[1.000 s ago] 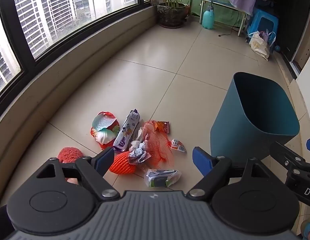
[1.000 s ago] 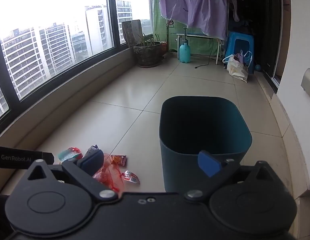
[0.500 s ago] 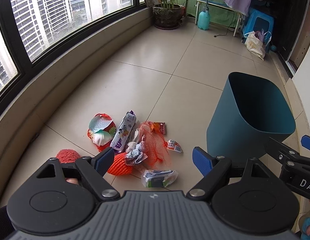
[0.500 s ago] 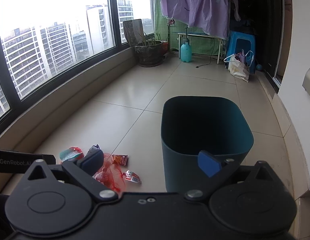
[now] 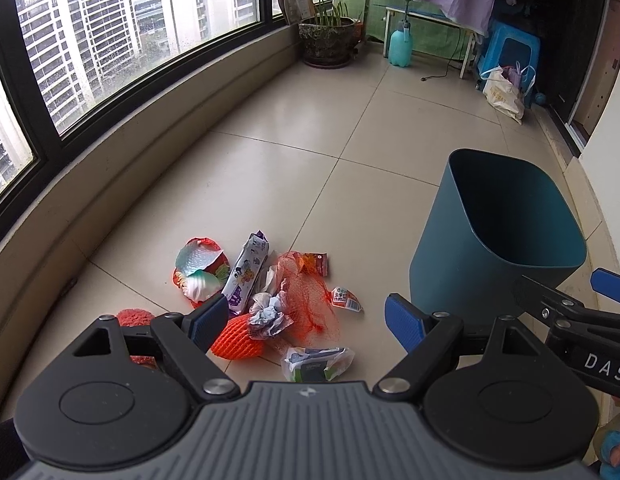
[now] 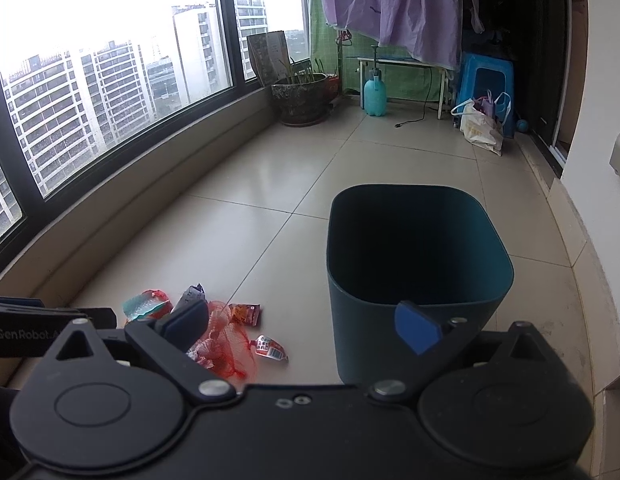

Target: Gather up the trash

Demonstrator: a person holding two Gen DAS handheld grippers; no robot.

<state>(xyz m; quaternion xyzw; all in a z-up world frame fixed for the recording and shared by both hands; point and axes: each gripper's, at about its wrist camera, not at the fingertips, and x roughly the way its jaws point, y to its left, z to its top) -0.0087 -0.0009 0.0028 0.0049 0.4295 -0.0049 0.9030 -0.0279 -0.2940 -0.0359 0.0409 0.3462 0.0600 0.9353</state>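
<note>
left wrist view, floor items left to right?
Red knitted ball → silver-lined red wrapper → purple-and-white packet → red mesh net → small white sachet → teal bin.

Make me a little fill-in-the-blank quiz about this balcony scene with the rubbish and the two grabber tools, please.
1. The trash pile lies on the tiled ____.
2. The teal bin stands upright to the ____ of the pile in both views.
3. Both the left gripper and the right gripper have their jaws ____ and hold nothing.
4. The orange mesh netting lies ____ the bin, not inside it.

Missing words: floor; right; open; outside
</note>
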